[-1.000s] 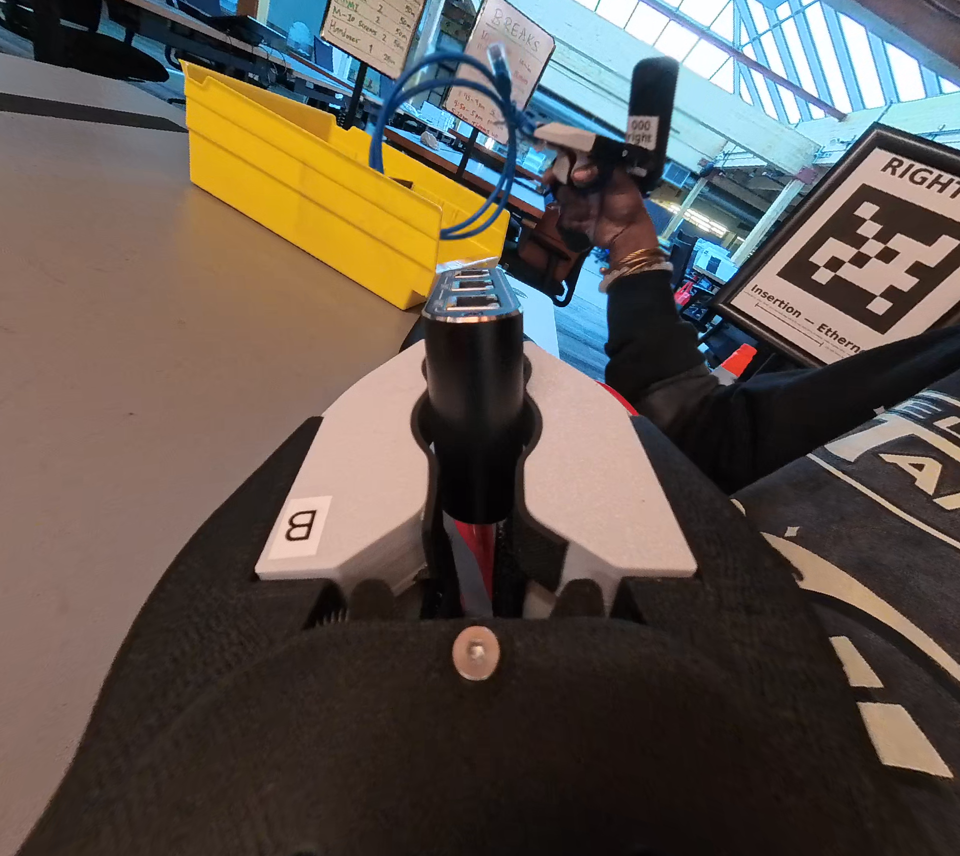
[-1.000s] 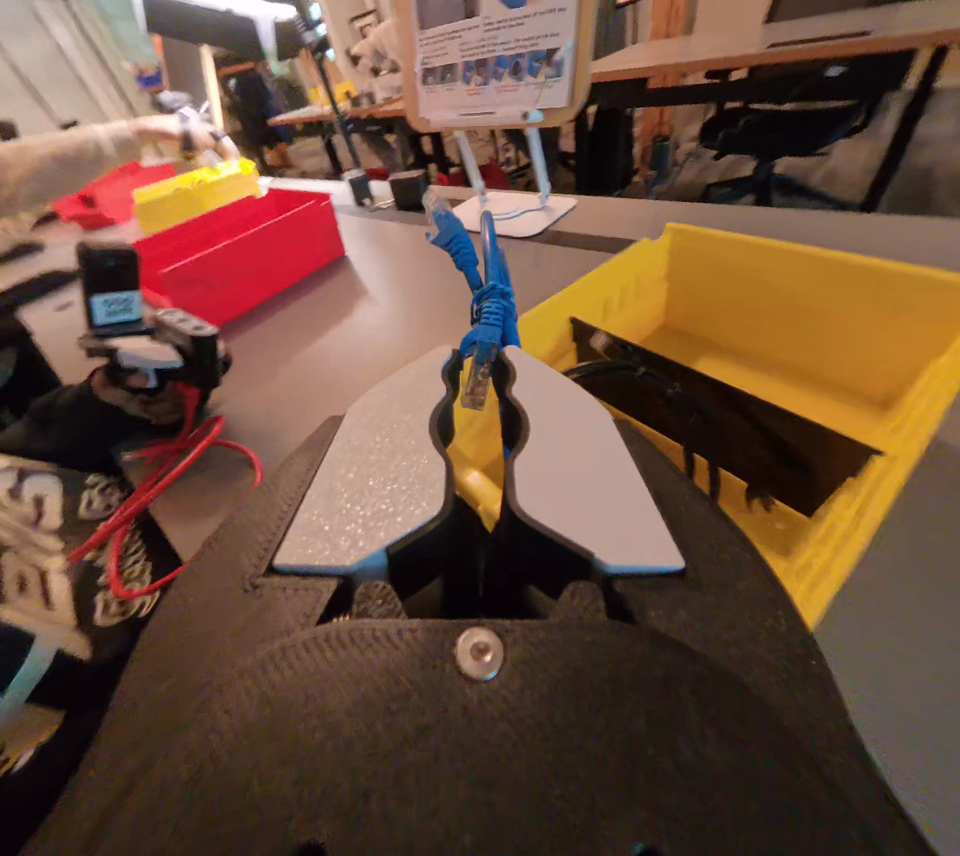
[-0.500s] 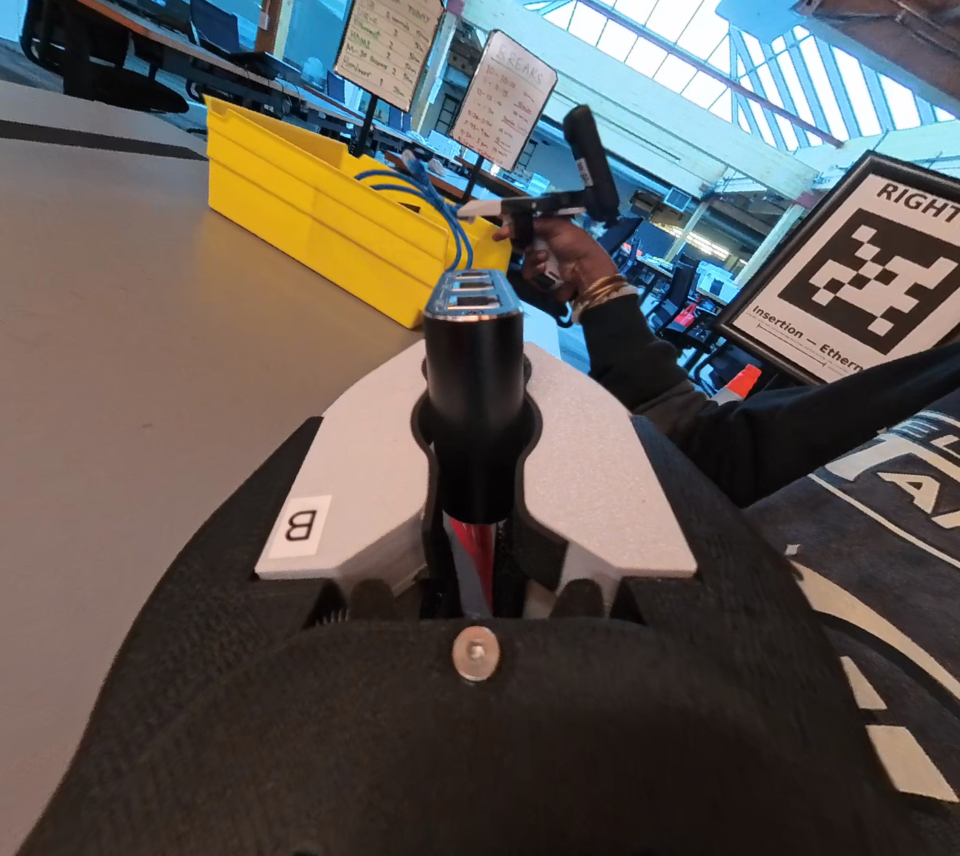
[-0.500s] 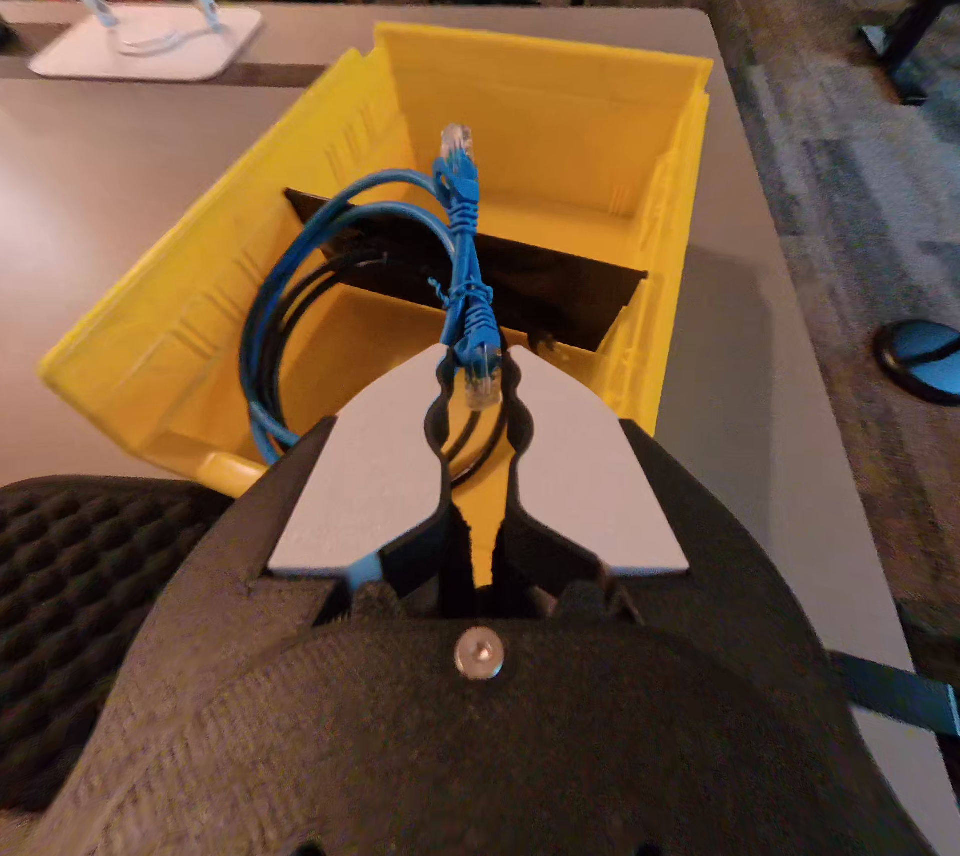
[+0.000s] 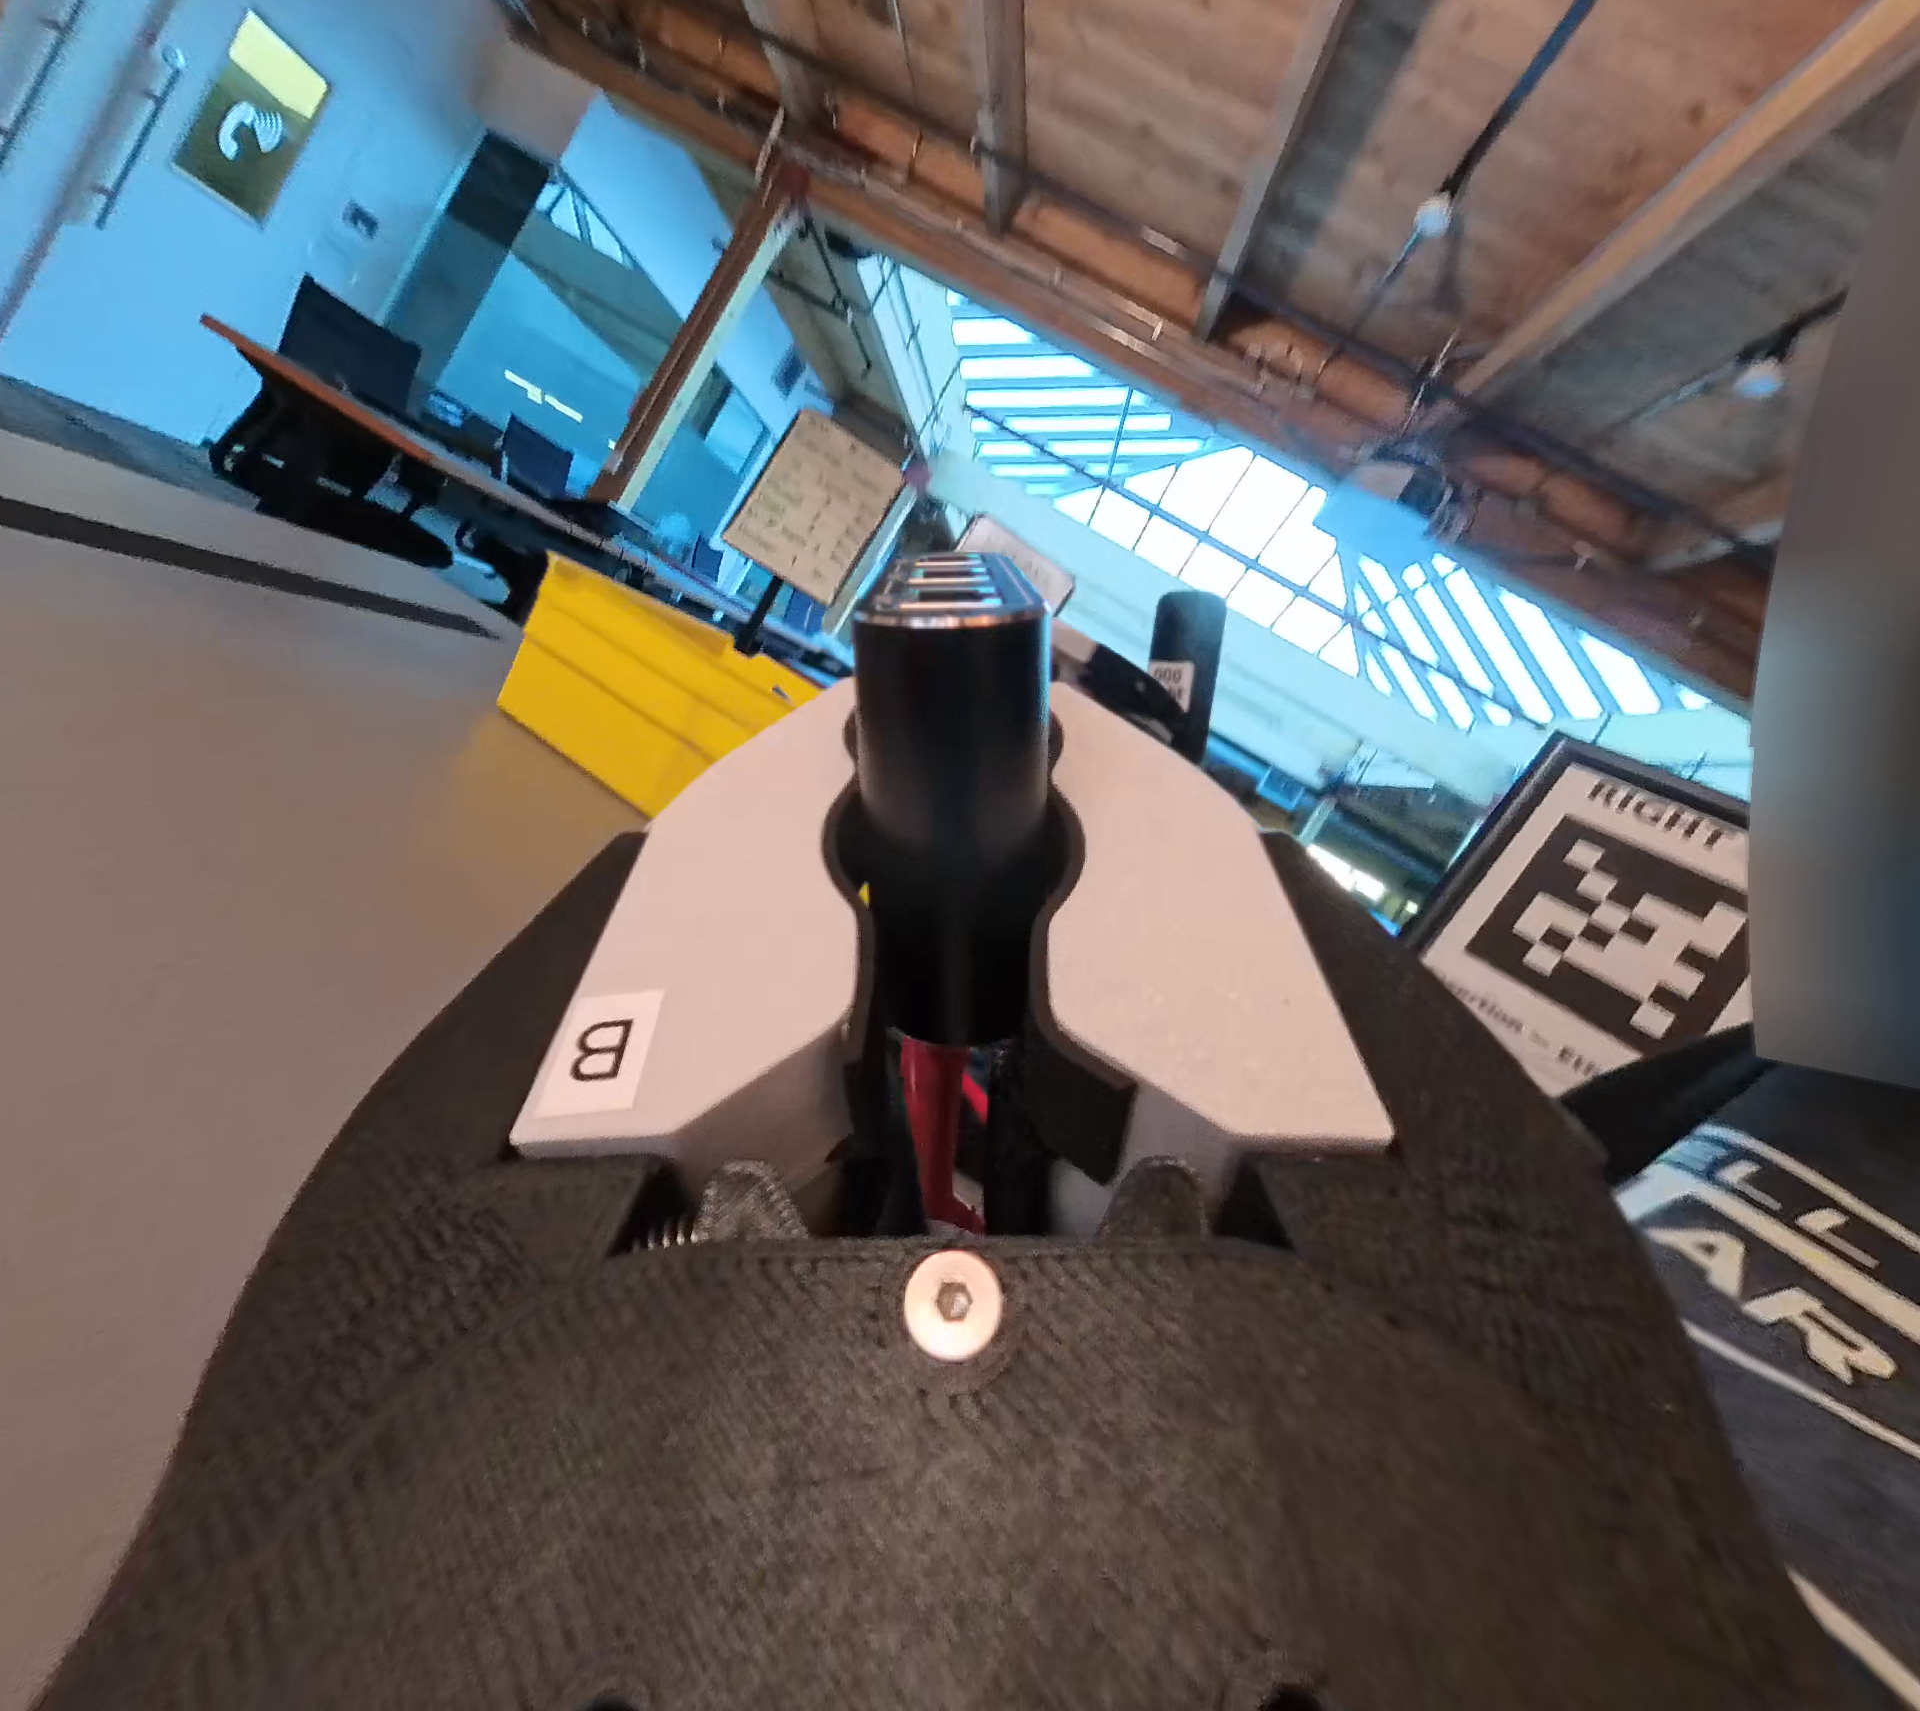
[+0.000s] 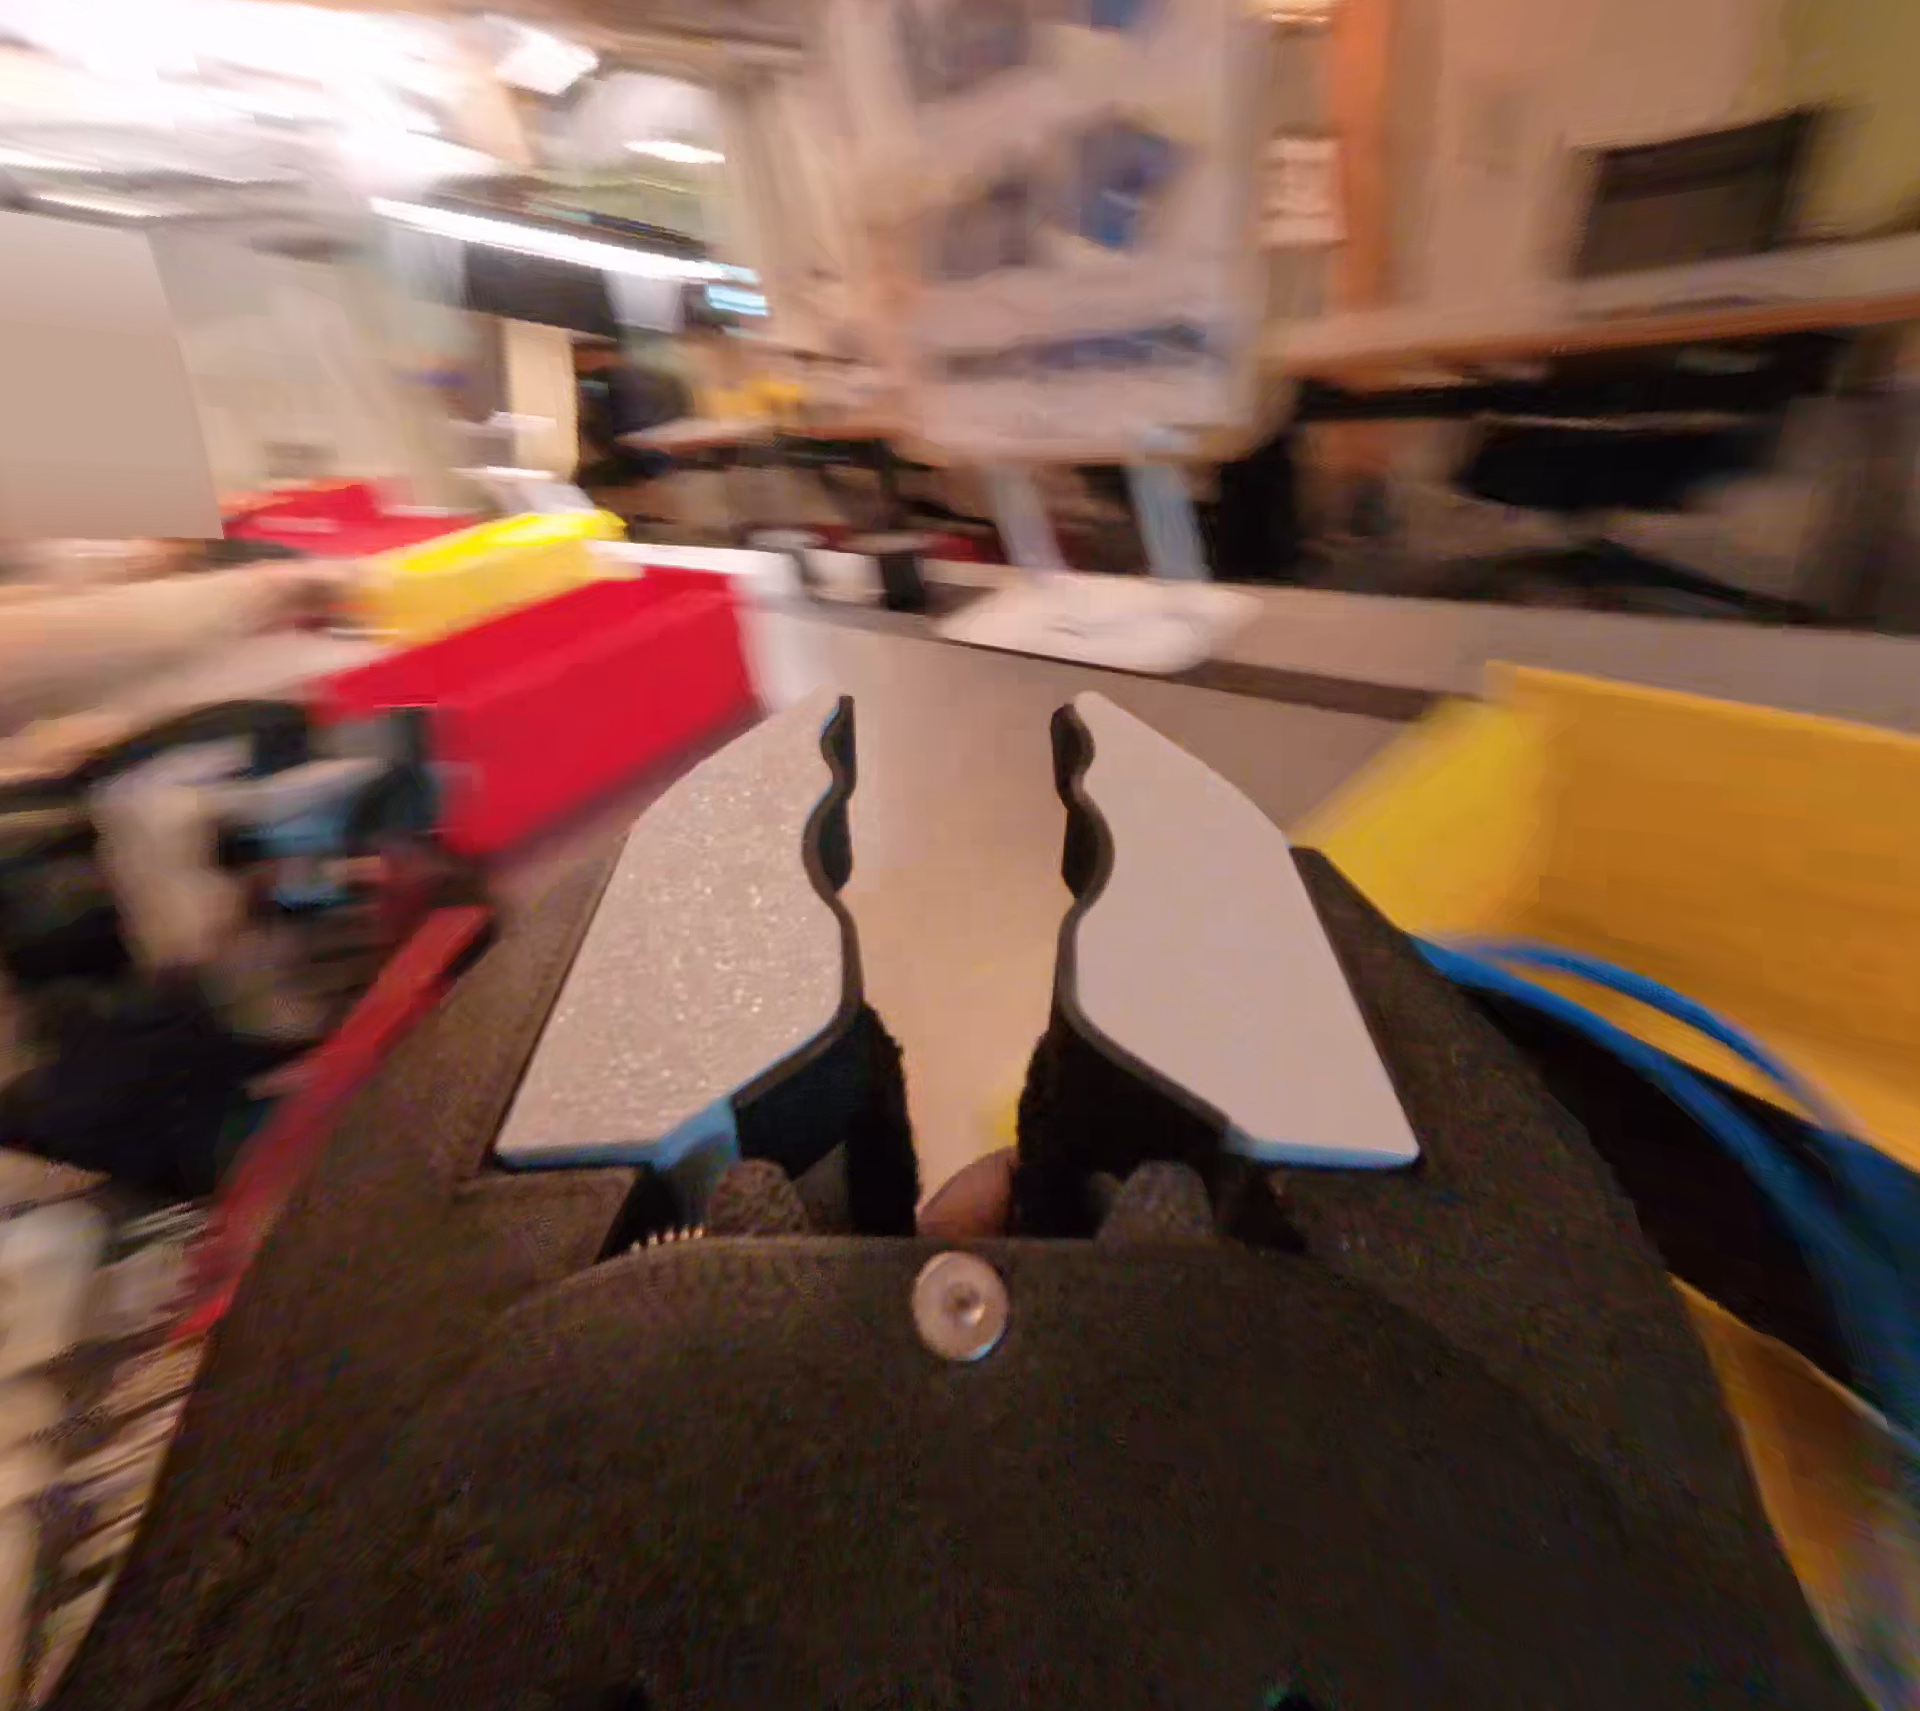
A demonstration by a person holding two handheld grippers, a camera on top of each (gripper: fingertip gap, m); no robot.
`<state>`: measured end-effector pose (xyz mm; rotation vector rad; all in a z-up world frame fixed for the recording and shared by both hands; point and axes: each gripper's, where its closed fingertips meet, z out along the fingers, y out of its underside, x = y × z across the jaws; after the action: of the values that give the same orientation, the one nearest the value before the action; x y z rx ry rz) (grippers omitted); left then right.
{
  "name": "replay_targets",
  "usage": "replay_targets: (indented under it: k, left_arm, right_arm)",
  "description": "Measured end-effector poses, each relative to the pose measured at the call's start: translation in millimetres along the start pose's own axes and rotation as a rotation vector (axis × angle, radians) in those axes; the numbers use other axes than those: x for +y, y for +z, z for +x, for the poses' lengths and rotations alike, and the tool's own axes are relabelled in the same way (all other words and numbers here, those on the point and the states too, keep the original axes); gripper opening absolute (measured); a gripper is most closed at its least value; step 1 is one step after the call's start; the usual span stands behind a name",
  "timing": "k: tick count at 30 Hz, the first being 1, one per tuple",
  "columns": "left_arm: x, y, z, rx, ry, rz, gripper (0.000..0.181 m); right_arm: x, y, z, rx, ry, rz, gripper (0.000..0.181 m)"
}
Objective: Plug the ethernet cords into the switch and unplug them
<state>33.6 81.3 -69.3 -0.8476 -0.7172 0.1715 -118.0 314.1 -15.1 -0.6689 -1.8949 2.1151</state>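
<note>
My left gripper [image 5: 951,726] is shut on the black switch [image 5: 951,788], a rounded bar with a row of ports on its top end and a red cord [image 5: 935,1111] at its base. It is tilted up above the grey table [image 5: 208,830]. My right gripper [image 6: 951,726] is open and empty; its view is blurred by motion. The blue ethernet cord [image 6: 1704,1059] lies in the yellow bin [image 6: 1662,851] at the right of that view. In the left wrist view the right gripper's black handle [image 5: 1184,653] shows beyond the switch, by the same yellow bin [image 5: 634,695].
A red bin [image 6: 582,705] and a second yellow bin [image 6: 488,565] stand far left in the right wrist view. A white sign stand [image 6: 1091,617] is on the table behind. A framed marker sign [image 5: 1600,923] stands right of the switch. A person's arm [image 6: 135,633] reaches in at left. Left tips to right tips: about 30 centimetres.
My right gripper has opened and let go of the blue cord, which now lies in the yellow bin, and has swung away. My left gripper has tilted upward with the switch.
</note>
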Motion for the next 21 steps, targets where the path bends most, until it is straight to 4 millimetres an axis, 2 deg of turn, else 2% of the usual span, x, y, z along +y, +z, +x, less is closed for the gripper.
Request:
replay_targets:
  k: [1,3,5,7,9,11,13,15,17,21]
  left_arm:
    - [-4,-1,0,0.009,-0.018,0.025,0.026]
    - [-7,-3,1,0.031,-0.058,0.048,0.026]
    - [-7,-3,4,0.062,-0.091,0.055,0.026]
    - [-11,-4,15,0.154,-0.125,0.078,0.026]
    - [-17,-7,27,0.247,-0.160,0.117,0.026]
    - [-25,-11,31,0.295,-0.179,0.168,0.026]
    - [-33,-15,33,0.313,-0.176,0.216,0.026]
    - [-36,-17,30,0.285,-0.143,0.243,0.026]
    - [-38,-18,27,0.236,-0.092,0.263,0.026]
    - [-34,-16,20,0.152,-0.038,0.244,0.026]
  right_arm:
    - [-2,11,-36,-0.170,0.027,0.012,0.038]
    - [10,30,-96,-0.439,0.037,-0.040,0.040]
    - [33,53,-131,-0.567,0.000,-0.090,0.040]
    - [56,79,-142,-0.599,0.034,-0.091,0.029]
    - [88,107,-143,-0.577,0.181,-0.182,0.013]
    - [121,117,-168,-0.659,0.236,-0.316,0.011]
    - [146,118,-200,-0.728,0.163,-0.408,0.014]
    - [152,115,-234,-0.825,0.121,-0.402,0.021]
    - [149,112,-259,-0.913,0.177,-0.357,0.023]
    - [141,118,-268,-0.928,0.290,-0.278,0.026]
